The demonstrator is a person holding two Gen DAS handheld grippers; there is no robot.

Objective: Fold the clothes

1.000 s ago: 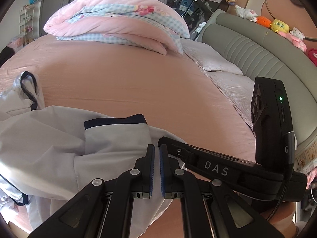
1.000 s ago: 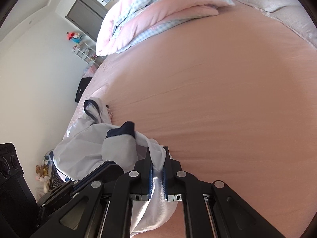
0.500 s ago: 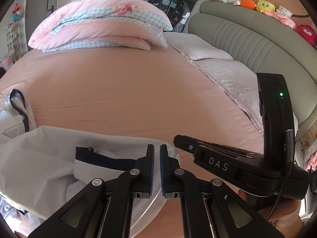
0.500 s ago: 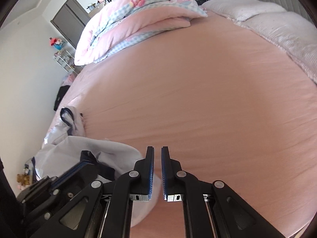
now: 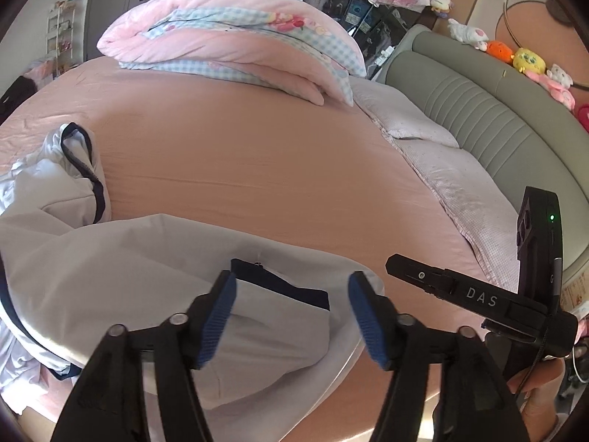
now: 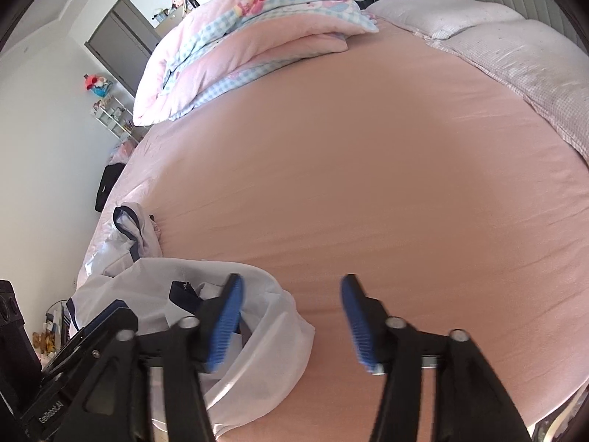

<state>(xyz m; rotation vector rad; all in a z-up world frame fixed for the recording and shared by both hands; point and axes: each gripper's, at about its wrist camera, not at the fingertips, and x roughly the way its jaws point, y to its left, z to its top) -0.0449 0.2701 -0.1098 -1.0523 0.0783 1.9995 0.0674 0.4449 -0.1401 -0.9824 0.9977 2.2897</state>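
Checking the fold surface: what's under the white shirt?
The white shirt lies on the pink sheet, which shows all around it. Anything beneath the cloth is hidden.

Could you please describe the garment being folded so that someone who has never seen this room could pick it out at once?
Start from the large round bed with the pink sheet; the folded pink quilt lies at its far side. At the near edge, below the open left gripper, lies the white garment. Its navy trim sets it apart from the pink bedding.
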